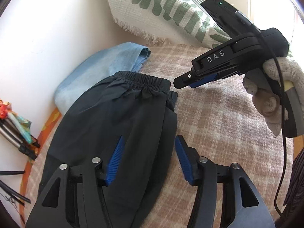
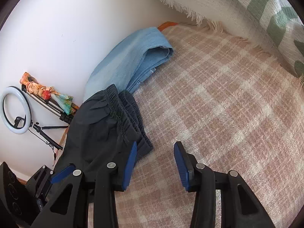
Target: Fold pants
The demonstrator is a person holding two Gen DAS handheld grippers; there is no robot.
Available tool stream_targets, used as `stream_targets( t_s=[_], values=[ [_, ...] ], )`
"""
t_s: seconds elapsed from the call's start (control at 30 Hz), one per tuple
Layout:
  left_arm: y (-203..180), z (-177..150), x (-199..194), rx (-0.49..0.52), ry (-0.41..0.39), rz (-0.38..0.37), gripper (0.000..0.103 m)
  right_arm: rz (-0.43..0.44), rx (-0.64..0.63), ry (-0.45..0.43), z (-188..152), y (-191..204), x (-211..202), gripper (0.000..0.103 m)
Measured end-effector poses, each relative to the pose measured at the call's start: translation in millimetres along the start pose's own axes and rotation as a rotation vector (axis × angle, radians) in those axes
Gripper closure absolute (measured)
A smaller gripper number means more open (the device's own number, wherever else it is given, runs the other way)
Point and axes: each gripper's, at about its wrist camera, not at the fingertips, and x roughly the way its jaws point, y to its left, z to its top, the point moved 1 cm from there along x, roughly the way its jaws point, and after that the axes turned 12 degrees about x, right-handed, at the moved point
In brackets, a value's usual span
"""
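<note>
The black pants (image 1: 117,125) are found lying folded on a pink checked blanket (image 1: 218,125), with the elastic waistband (image 1: 144,80) turned toward the far end of the surface. In the right wrist view the waistband layers (image 2: 125,112) are seen stacked and slightly offset, one edge protruding beyond the other.

A folded light blue garment (image 1: 106,66) is noted just beyond the pants, against a white wall (image 1: 47,38); the waistband overlaps its near edge. A green and white patterned cushion (image 1: 155,5) with a fringed border is observed at the far end of the blanket.

The left gripper (image 1: 148,157) is positioned over the right-hand edge of the pants. Its jaws are parted: one blue pad (image 1: 115,161) is seen above the dark fabric, the other above the blanket just beside the pants' edge. No fabric is pinched between them.

The right gripper (image 2: 154,163) is held low by the waistband corner. Its jaws are likewise parted, with one pad (image 2: 130,165) at the edge of the fabric and the other over bare blanket; nothing is gripped. In the left wrist view this tool (image 1: 199,76) is seen carried by a gloved hand (image 1: 271,95), its tip just beside the waistband corner.

A ring light (image 2: 15,110) on a tripod is recorded on the floor by the wall.
</note>
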Motion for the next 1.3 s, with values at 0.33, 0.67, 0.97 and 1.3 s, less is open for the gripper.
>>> stream_targets(
  t_s=[0.33, 0.67, 0.97, 1.3],
  values=[
    [5, 23, 44, -0.082, 0.013, -0.033, 0.094, 0.004, -0.037, 0.028, -3, 5, 10, 0.061],
    [-8, 15, 33, -0.030, -0.009, -0.051, 0.101, 0.081, 0.035, 0.057, 1, -3, 10, 0.060],
    [-13, 21, 30, -0.039, -0.012, -0.038, 0.074, 0.109, 0.084, 0.030, 7, -5, 1, 0.058],
    [-19, 42, 65, -0.008, 0.018, 0.032, 0.066, 0.103, 0.083, -0.021, 15, -11, -19, 0.047]
  ],
)
